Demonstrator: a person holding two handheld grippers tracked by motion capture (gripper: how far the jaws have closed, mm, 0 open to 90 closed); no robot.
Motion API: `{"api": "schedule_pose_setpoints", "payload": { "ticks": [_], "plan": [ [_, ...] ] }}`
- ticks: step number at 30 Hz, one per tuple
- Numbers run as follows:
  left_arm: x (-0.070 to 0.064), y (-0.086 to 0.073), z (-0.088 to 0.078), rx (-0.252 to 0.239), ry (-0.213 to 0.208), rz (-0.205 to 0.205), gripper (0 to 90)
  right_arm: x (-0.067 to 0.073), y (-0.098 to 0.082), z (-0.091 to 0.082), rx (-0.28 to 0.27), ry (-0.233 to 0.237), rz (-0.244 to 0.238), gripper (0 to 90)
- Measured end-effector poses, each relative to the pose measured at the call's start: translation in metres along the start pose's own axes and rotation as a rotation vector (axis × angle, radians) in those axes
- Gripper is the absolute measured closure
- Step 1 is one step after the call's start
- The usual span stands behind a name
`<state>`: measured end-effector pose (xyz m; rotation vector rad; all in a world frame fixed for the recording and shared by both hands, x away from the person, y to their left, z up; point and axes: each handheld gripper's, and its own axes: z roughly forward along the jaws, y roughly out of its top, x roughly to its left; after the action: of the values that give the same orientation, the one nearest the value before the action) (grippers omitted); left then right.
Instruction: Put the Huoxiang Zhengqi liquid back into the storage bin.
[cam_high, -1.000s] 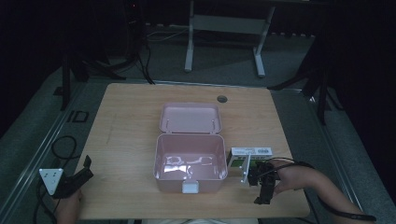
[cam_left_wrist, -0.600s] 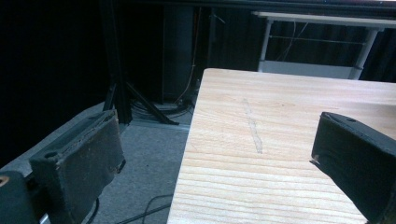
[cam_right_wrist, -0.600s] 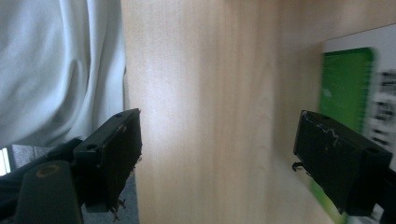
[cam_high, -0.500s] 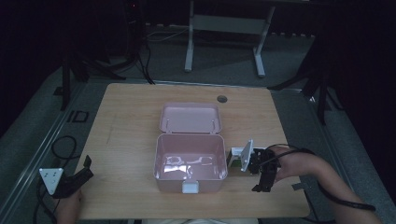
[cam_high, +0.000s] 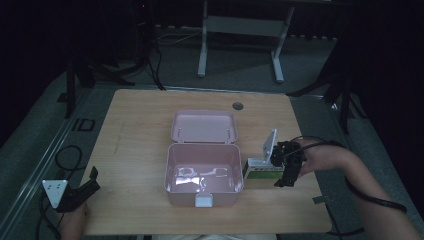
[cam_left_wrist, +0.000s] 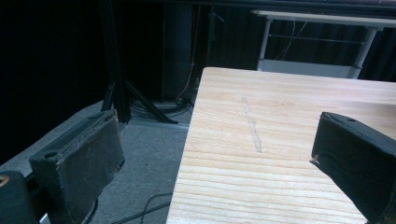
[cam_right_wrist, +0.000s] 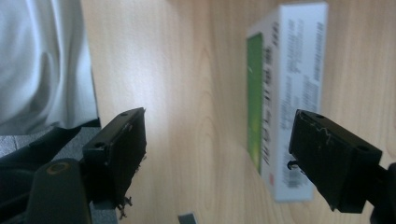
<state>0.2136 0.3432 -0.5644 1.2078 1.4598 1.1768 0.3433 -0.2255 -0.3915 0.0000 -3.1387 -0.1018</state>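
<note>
**Op:** Right gripper (cam_high: 286, 172) sits over the near right part of the table (cam_high: 135, 130), jaws spread. From its own camera I see bare wood between the pads; the white-and-green carton (cam_right_wrist: 285, 98) lies off to one side, with one jaw overlapping its end from above. Nothing is clamped. Jaws have just been closing a little, with nothing between them.

**Obs:** Where does the carton lie from above?

**Op:** On the tabletop, just beside the right wall of the pink box (cam_high: 202, 172), between that wall and my right gripper. Whether it touches the wall I cannot tell. It lies flat, green face toward the near edge.

**Obs:** Box state?

**Op:** Open. Lid (cam_high: 204, 126) folded back flat on the far side, white latch on the near wall. Interior shows only glare.

**Obs:** And the left side?

**Op:** Left gripper (cam_high: 82, 186) rests at the near left corner of the table, jaws wide and released; its view shows the table's edge and floor between them. Well apart from the box.
</note>
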Motion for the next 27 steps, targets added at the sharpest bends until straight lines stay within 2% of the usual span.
{"api": "schedule_pose_setpoints", "payload": {
  "ticks": [7, 12, 17, 20, 27],
  "plan": [
    [0.0, 0.0, 0.0, 0.004, -0.002, 0.001, 2.1, -0.02, -0.008, -0.005, -0.002, -0.028, 0.033, 20.2],
    [0.0, 0.0, 0.0, 0.004, -0.003, 0.001, 2.1, -0.03, -0.012, 0.001, 0.024, -0.042, 0.028, 26.8],
    [0.0, 0.0, 0.0, 0.004, -0.003, 0.002, 2.1, -0.04, -0.016, 0.006, 0.024, -0.058, 0.036, 34.2],
    [0.0, 0.0, 0.001, 0.005, -0.004, 0.003, 2.1, -0.045, -0.018, 0.011, 0.035, -0.066, 0.044, 36.4],
    [0.0, 0.0, 0.001, 0.006, -0.004, 0.005, 2.1, -0.052, -0.02, 0.031, 0.075, -0.049, 0.047, 40.0]
  ]
}}
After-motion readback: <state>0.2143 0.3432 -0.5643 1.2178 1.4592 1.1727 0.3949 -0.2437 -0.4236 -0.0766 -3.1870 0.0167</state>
